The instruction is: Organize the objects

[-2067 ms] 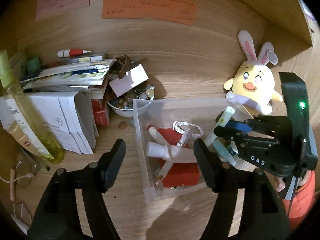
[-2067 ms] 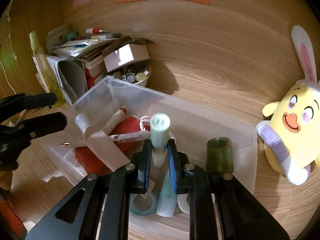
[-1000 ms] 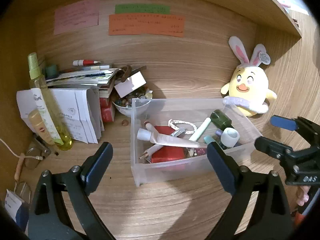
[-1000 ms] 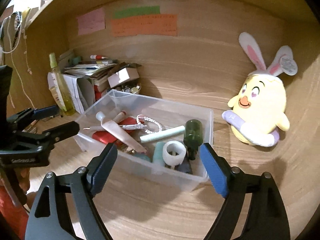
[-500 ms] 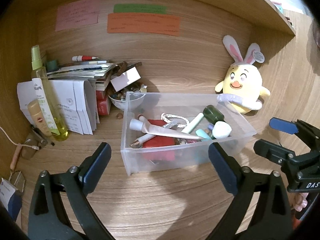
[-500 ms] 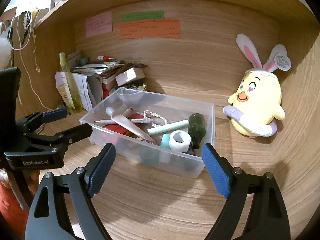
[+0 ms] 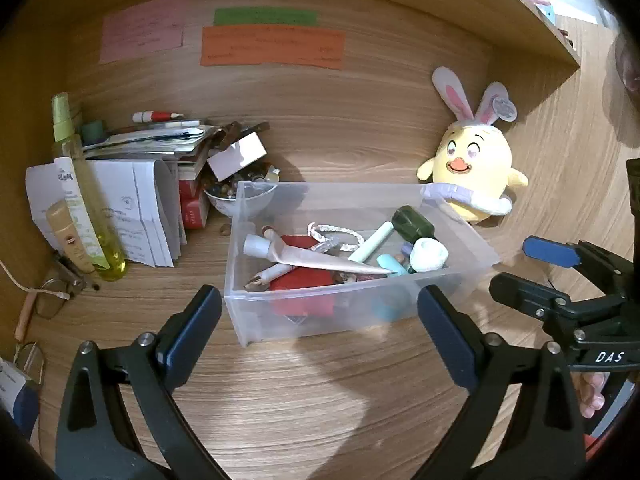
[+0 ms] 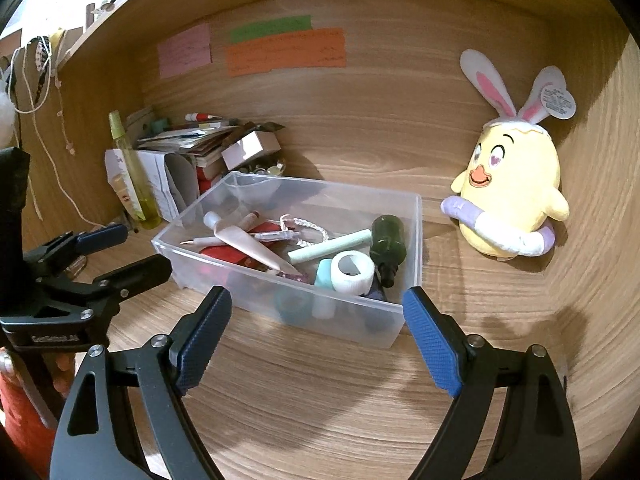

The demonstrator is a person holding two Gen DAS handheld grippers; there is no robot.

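A clear plastic bin (image 7: 234, 240) (image 8: 192, 212) stands on the wooden desk. In it lie a pale green tube (image 7: 370, 246) (image 8: 330, 250), a dark green bottle (image 7: 412, 226) (image 8: 387, 240), a white tape roll (image 7: 430, 254) (image 8: 352, 268), a pink tube (image 7: 312, 256) and a red box (image 7: 304, 280). My left gripper (image 7: 320, 304) (image 8: 132, 252) is open and empty, just short of the bin's front wall. At the bin's near right corner my right gripper (image 8: 316, 300) (image 7: 524, 270) also stands open, holding nothing.
A yellow plush chick (image 7: 472, 176) (image 8: 512, 184) leans on the back wall right of the bin. Left of the bin are stacked papers (image 7: 140, 184), a yellow spray bottle (image 7: 84, 200), a bowl of small items (image 7: 240, 196) and glasses (image 7: 52, 292).
The right gripper, earlier shut on the pale green tube over the bin, has let it go and opened. The tube now lies in the bin. Both grippers have drawn back.
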